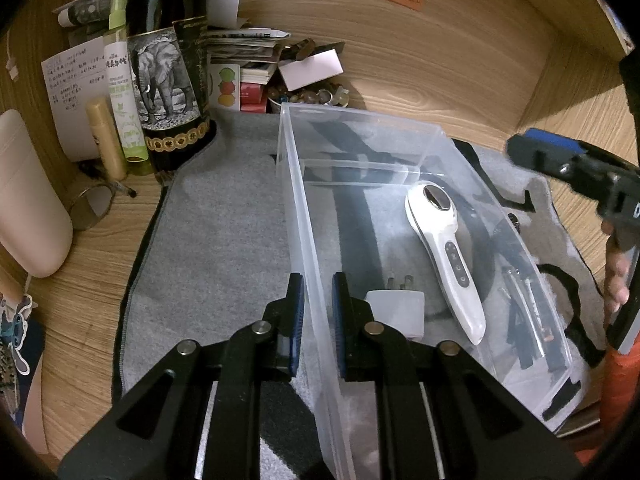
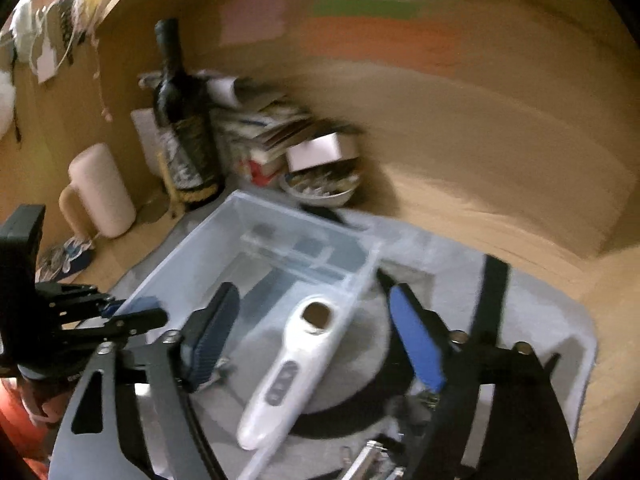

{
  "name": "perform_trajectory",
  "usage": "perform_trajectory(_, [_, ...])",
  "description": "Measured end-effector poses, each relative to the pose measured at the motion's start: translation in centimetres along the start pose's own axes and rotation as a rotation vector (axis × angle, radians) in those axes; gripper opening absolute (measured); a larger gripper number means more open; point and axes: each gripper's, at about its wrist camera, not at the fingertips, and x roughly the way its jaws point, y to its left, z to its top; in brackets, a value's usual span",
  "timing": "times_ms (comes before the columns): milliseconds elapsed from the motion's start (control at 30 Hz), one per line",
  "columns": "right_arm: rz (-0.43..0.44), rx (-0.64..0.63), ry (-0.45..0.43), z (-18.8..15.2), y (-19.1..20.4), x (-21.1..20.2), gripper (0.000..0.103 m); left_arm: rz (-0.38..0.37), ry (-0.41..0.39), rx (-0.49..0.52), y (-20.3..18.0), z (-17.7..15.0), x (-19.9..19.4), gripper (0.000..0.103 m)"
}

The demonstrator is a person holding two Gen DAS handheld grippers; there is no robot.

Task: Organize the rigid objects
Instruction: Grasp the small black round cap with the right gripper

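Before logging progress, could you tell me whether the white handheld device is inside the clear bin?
Inside: the white handheld device lies flat on the clear bin floor.

You see a clear, glossy plastic bin point(image 1: 400, 148) on a fuzzy grey cloth mat point(image 1: 224, 216). Your desk point(image 1: 460, 72) is smooth wood-grain

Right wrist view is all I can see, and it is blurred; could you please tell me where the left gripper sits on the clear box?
Observer: The left gripper straddles the box's long wall, one finger inside, one outside; whether it pinches, I cannot tell.
Operator: Thank you. Is anything in the box besides the white handheld device?
Observer: Yes, a white plug lies beside the device's handle, prongs pointing away from the gripper.
Operator: And what stands by the dark bottle?
Observer: A slim spray bottle with a green cap, just left of it.
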Motion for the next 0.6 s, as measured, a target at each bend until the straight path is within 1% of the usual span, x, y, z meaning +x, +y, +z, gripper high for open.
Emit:
perform_trajectory(133, [-0.065,0.049,-0.028,-0.4,-2.6,-1.3,0.082,0.001,0.000,0.001,0.0,0.0,0.0,0.012])
perform_trajectory(267, [-0.117,0.096,-0.010,-1.6,-5.0,-1.5,0.082,0.000,0.000,0.001,0.0,0.0,0.0,0.012])
perform_trajectory(467, [-0.180,0.170,0.083,-4.5,-8.5,0.5,0.082,0.000,0.000,0.000,0.0,0.0,0.0,0.012])
perform_trajectory(600, [-0.187,0.217,0.137,-6.1,-10.0,2.3,0.082,0.000,0.000,0.001,0.0,0.0,0.0,0.012])
